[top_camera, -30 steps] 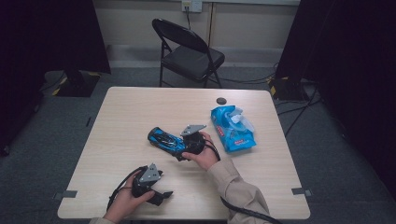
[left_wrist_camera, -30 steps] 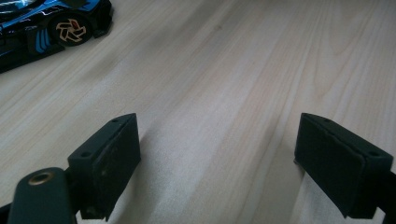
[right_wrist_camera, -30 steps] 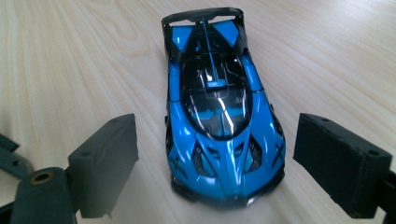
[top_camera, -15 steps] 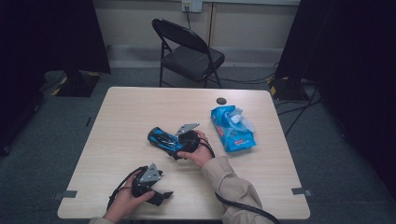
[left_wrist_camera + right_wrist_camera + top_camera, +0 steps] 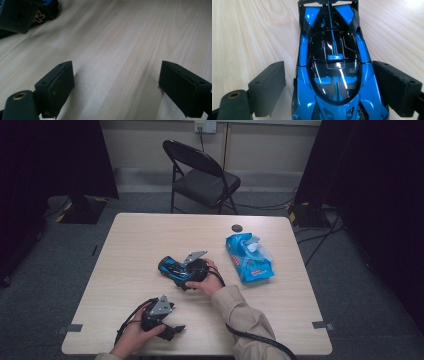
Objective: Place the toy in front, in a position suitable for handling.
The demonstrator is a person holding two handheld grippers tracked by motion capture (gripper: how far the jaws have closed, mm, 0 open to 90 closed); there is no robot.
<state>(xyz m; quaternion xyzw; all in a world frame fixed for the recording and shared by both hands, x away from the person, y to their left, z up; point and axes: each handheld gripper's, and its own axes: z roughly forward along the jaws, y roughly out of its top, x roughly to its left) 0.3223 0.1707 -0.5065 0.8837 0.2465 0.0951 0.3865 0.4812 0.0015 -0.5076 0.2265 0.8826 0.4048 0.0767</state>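
A light wooden table [image 5: 150, 245] is seen from above, with a person's forearms entering from the bottom edge. At the lower left, near the front edge of the table, the left gripper [image 5: 175, 330] is held in the person's left hand [image 5: 132, 340], low over the wood. In the left gripper view, its two black jaws are spread wide apart with bare tabletop between them and nothing held.

Toward the middle of the table, a blue and black toy car [image 5: 172, 268] rests on the surface. The right gripper [image 5: 186, 275] is held over it by the right hand [image 5: 210, 282], whose tan sleeve [image 5: 245, 315] runs back to the bottom edge. In the right gripper view, the toy car [image 5: 334, 67] lies lengthwise between the jaws, its glossy dark canopy in the centre. The jaws stand apart on either side of the body; a gap is seen at the left jaw, while the right jaw is just beside the car's flank, and contact there cannot be told.

Farther right, well apart from the car, a blue packet of wipes [image 5: 248, 257] lies flat. A small dark round object [image 5: 236, 228] sits near the far edge. Beyond the table, a black folding chair [image 5: 202, 175] stands on grey carpet.
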